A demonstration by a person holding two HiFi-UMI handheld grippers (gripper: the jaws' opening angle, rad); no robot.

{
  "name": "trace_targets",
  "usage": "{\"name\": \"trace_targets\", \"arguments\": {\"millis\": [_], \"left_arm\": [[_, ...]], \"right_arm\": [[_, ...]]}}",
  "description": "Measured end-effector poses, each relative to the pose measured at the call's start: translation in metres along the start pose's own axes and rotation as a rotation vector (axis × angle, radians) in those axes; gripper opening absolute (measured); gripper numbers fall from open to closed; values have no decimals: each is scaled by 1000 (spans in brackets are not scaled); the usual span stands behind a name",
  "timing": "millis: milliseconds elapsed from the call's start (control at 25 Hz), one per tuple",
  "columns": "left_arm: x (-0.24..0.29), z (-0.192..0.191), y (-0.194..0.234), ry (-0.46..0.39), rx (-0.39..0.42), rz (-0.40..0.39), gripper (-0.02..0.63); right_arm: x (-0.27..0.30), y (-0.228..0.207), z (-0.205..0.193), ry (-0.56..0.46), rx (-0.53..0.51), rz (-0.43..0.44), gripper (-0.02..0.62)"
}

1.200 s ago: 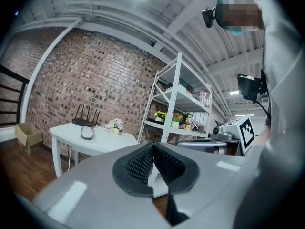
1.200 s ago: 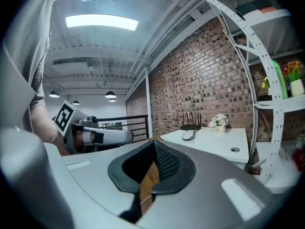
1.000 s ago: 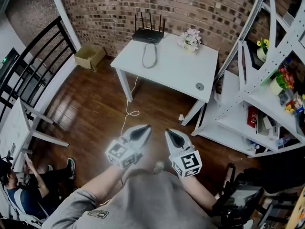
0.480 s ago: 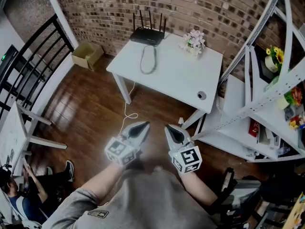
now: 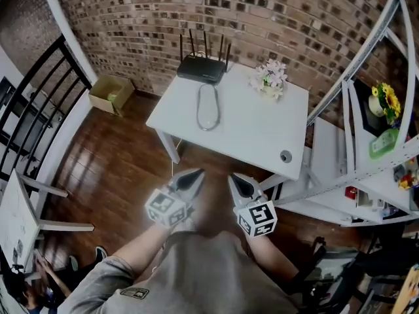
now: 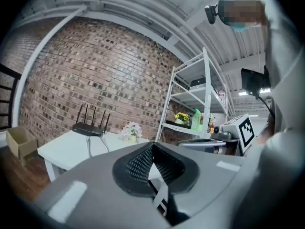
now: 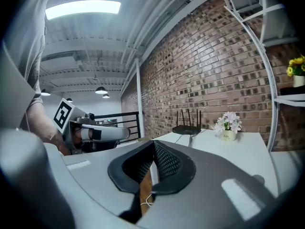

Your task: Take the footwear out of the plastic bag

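Table (image 5: pixel 252 126) centre and front were bare. Router (image 5: pixel 201 69) sat at its back edge, cable loop (image 5: pixel 208 106) before it, flowers (image 5: pixel 270 80) back right, disc (image 5: pixel 285 156) front right. Rack (image 5: pixel 325 142) hemmed table's right. Floor (image 5: pixel 131 162) from table's front to left gripper (image 5: pixel 198 173) and right gripper (image 5: pixel 233 178) lay open.

The wall (image 5: pixel 262 12) was rough red-brown brick. The floor (image 5: pixel 111 169) was dark wood, and it was shiny enough to catch the light. The table (image 5: pixel 262 129) had a smooth white top that did not shine. The box (image 5: pixel 111 93) by the wall looked like plain brown cardboard. The router (image 5: pixel 203 69) looked like black plastic. The shelf rack (image 6: pixel 205 89) was white painted metal. The person's shirt (image 5: pixel 209 273) was soft grey cloth. The left gripper (image 5: pixel 192 176) and the right gripper (image 5: pixel 237 180) had smooth, dull grey shells that looked like plastic. Their pads (image 6: pixel 138 163) were black and bumpy, with rows of tiny dots.
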State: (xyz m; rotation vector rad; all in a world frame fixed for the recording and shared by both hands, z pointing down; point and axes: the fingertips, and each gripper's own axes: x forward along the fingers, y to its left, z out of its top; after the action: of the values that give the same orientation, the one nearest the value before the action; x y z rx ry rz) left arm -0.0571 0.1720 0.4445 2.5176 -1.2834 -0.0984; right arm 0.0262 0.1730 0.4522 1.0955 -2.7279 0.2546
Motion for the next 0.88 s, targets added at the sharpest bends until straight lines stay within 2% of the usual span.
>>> {"name": "trace_targets", "arguments": {"millis": [280, 400, 560, 680, 880], "left_arm": [[15, 3, 73, 45, 26, -59, 2], [24, -4, 98, 71, 8, -52, 2], [50, -7, 118, 95, 16, -41, 2], [76, -13, 142, 124, 12, 8, 2], [105, -17, 169, 147, 0, 99, 2]], "right_arm": [[63, -9, -1, 31, 16, -85, 11], [80, -14, -8, 66, 12, -95, 11], [102, -43, -14, 92, 15, -101, 11], [130, -69, -24, 131, -39, -57, 18], [169, -90, -32, 178, -118, 65, 53]]}}
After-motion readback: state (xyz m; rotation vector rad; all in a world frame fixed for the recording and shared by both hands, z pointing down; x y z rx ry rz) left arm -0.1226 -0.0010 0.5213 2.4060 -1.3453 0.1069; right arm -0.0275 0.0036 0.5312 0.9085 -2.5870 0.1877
